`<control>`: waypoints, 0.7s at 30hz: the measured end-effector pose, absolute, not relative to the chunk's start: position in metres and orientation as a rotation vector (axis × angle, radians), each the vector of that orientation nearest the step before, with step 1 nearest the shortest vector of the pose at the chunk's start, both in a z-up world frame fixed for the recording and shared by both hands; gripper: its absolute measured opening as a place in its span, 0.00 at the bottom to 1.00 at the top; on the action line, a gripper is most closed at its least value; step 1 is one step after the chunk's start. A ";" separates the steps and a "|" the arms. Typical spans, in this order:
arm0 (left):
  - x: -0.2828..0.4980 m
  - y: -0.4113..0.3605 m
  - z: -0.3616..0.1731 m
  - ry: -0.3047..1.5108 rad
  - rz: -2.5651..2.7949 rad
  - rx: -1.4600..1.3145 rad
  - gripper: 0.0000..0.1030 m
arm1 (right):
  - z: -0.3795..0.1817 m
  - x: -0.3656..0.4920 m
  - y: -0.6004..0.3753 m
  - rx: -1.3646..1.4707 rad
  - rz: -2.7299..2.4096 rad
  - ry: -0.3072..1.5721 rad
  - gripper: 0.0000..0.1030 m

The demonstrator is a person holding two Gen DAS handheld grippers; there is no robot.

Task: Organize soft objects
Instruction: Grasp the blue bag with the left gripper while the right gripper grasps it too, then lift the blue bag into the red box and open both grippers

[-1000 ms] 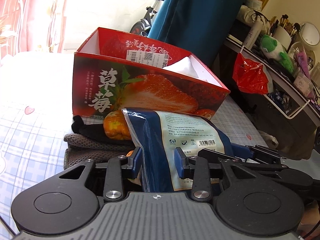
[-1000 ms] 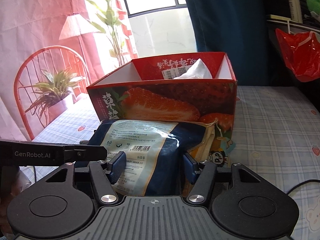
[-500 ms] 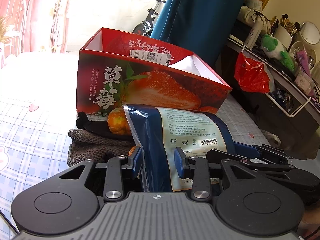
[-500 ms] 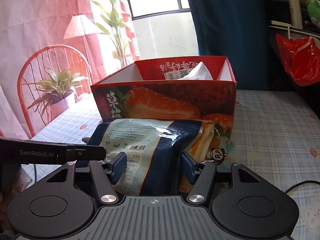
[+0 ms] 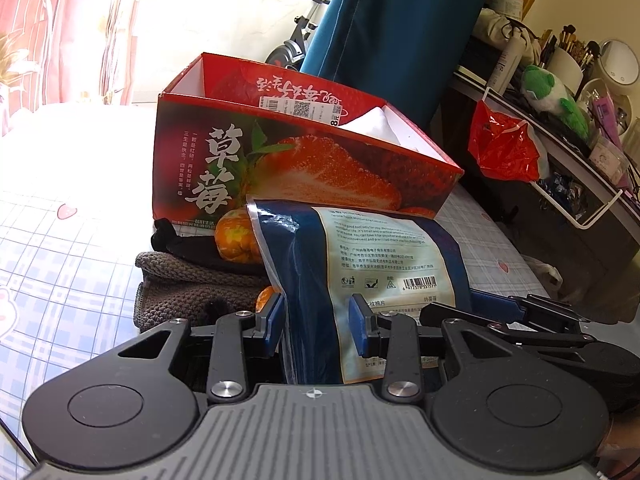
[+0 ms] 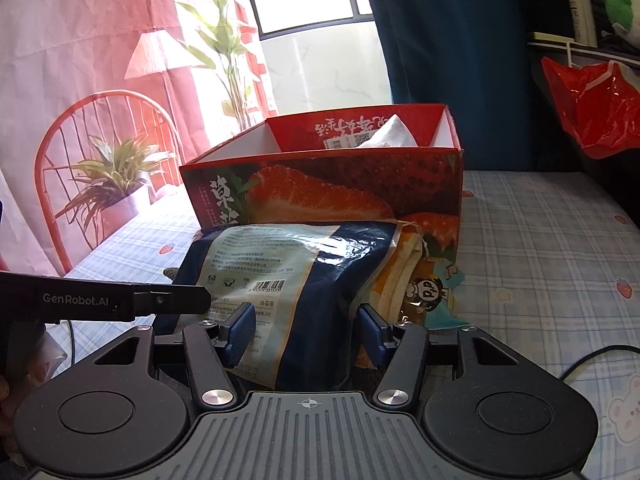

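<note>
Counts on the checked cloth

One box [image 5: 304,168], one blue pouch [image 5: 360,264], one grey cloth [image 5: 192,288], one black item [image 5: 180,242], one orange toy [image 5: 236,240], one cartoon bag [image 6: 424,280], two grippers [image 5: 316,320] [image 6: 306,330].

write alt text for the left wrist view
The left gripper pinches a blue plastic packet in front of a red strawberry box on a checked cloth. A grey knitted cloth lies left of the packet.
</note>
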State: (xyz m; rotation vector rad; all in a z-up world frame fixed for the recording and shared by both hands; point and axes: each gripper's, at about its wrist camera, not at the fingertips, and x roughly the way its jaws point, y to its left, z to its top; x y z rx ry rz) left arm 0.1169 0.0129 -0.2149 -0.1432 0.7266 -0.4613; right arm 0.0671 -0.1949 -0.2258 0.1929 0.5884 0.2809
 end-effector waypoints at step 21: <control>0.114 0.013 -0.217 0.729 -0.472 -0.160 0.37 | -0.226 0.064 -0.196 0.199 0.283 0.584 0.37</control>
